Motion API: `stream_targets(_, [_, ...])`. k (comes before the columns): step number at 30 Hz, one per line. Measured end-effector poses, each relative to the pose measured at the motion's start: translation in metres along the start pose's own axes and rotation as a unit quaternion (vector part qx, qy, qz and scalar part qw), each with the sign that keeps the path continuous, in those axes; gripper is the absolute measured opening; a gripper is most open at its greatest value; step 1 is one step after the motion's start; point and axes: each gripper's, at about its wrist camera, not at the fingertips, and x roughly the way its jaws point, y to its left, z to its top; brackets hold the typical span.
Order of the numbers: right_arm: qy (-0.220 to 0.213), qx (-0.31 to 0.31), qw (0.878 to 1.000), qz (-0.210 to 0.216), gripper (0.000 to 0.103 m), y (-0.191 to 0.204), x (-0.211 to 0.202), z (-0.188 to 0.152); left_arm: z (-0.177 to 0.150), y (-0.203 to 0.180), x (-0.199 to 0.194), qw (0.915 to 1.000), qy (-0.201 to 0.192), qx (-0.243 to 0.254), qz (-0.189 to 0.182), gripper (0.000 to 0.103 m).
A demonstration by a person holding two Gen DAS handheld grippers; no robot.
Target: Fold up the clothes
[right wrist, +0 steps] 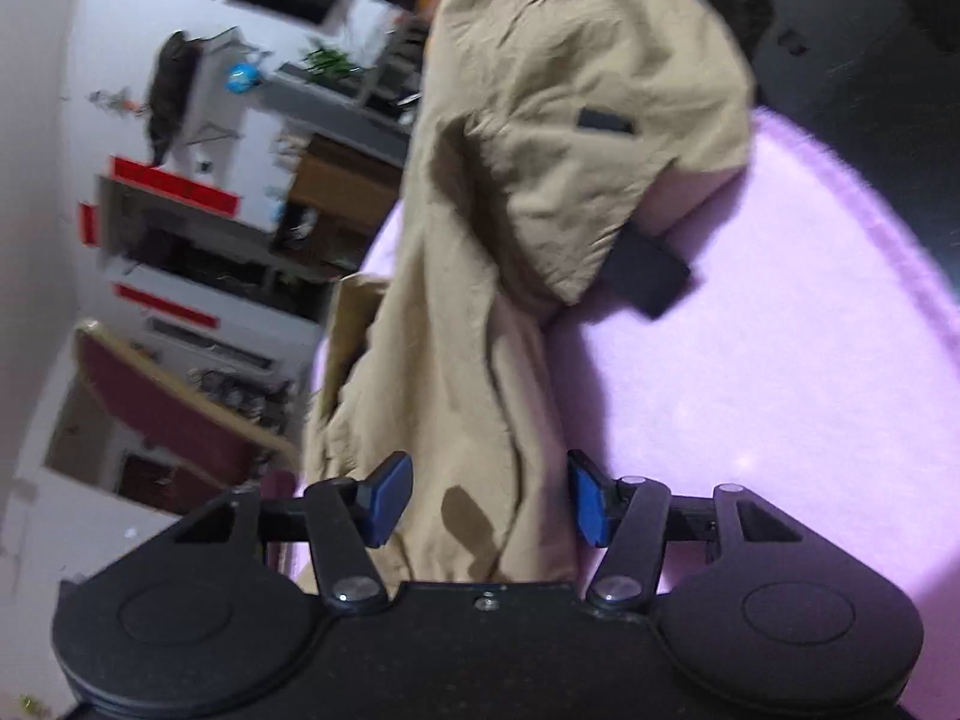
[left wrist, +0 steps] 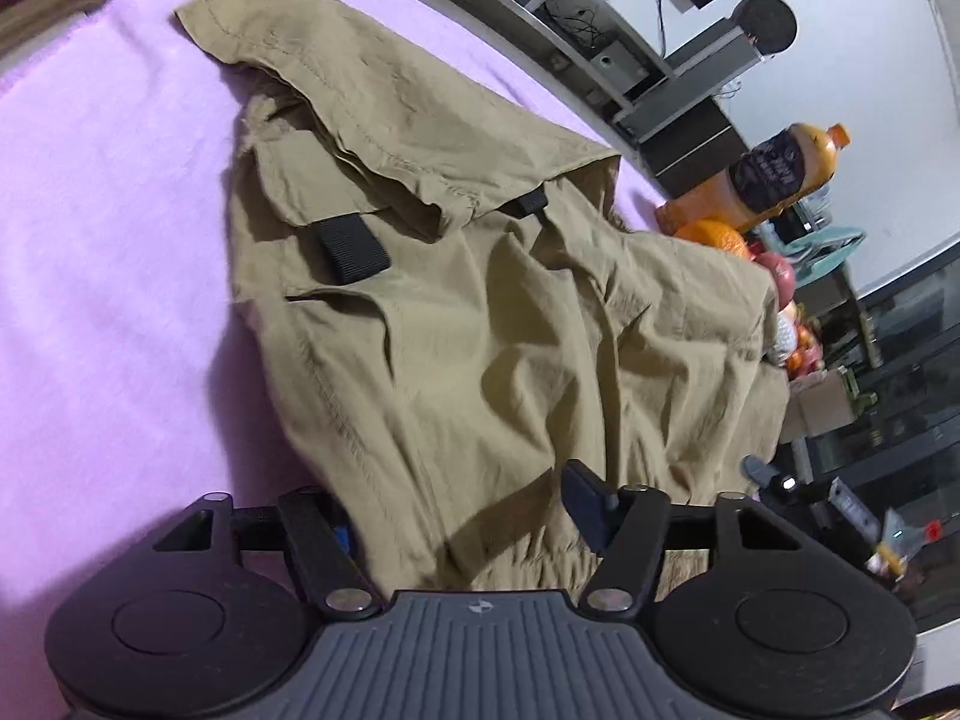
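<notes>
Your left hand-held gripper (left wrist: pixel 465 516) stands half open astride the near edge of the khaki garment (left wrist: pixel 456 276), pads clear of the cloth. Your right hand-held gripper (right wrist: pixel 489 501) is likewise parted around a bunched fold. The garment lies crumpled on the pink blanket (left wrist: pixel 102 252). Beyond sit a juice bottle (left wrist: pixel 774 174) and fruit (left wrist: pixel 717 237).

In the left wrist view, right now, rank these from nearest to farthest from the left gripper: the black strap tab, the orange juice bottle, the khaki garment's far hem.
From the left gripper:
1. Black strap tab, middle left, lying on the khaki garment.
2. Orange juice bottle, to the right, beyond the pink blanket's edge.
3. Far hem, upper left.
</notes>
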Motion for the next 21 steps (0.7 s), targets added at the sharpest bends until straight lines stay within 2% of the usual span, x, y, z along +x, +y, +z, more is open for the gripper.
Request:
stream_targets(1, [0.004,-0.008,1.000,0.009,0.052,0.001,0.003,-0.001,0.000,0.001,0.002,0.9999,0.001,-0.002,-0.010,0.056])
stream_targets(3, [0.022,-0.012,1.000,0.018,0.041,0.001,0.006,-0.004,0.000,0.004,0.003,0.9996,0.009,-0.004,-0.025,0.033])
stream_targets(4, [0.034,-0.011,0.999,0.019,0.037,0.001,0.005,-0.005,-0.001,0.005,0.003,0.9994,0.014,-0.005,-0.032,0.031])
stream_targets(5, [0.047,-0.010,0.999,0.014,0.028,0.001,0.003,-0.007,-0.001,0.006,0.003,0.9990,0.020,-0.006,-0.038,0.031])
stream_targets(6, [0.058,-0.009,0.998,0.007,0.021,0.000,0.000,-0.008,-0.002,0.005,0.003,0.9990,0.024,-0.005,-0.037,0.026])
stream_targets(7, [0.066,-0.006,0.998,-0.001,0.018,0.001,-0.003,-0.010,-0.001,0.003,0.002,0.9992,0.027,-0.005,-0.030,0.022])
stream_targets(8, [0.072,-0.005,0.997,-0.013,0.011,0.003,-0.006,-0.013,-0.001,0.001,0.001,0.9992,0.030,-0.006,-0.024,0.011])
stream_targets(9, [0.071,-0.004,0.997,-0.031,0.007,0.009,-0.009,-0.016,0.000,-0.001,-0.001,0.9993,0.032,-0.010,-0.016,0.005])
stream_targets(11, [0.063,-0.005,0.996,-0.056,0.005,0.025,-0.018,-0.020,0.005,-0.010,-0.012,0.9994,0.026,-0.019,-0.006,0.003])
stream_targets(15, [0.028,-0.009,0.998,-0.058,0.004,0.085,-0.035,-0.016,0.022,-0.042,-0.055,0.9996,-0.009,-0.015,-0.022,0.002])
stream_targets(18, [-0.014,-0.057,0.997,-0.042,0.004,0.155,-0.060,-0.003,0.040,-0.083,-0.108,0.9970,-0.063,0.019,-0.040,0.001])
stream_targets(21, [-0.070,-0.110,0.991,-0.015,0.004,0.232,-0.102,0.009,0.052,-0.127,-0.180,0.9866,-0.136,0.052,-0.074,0.001])
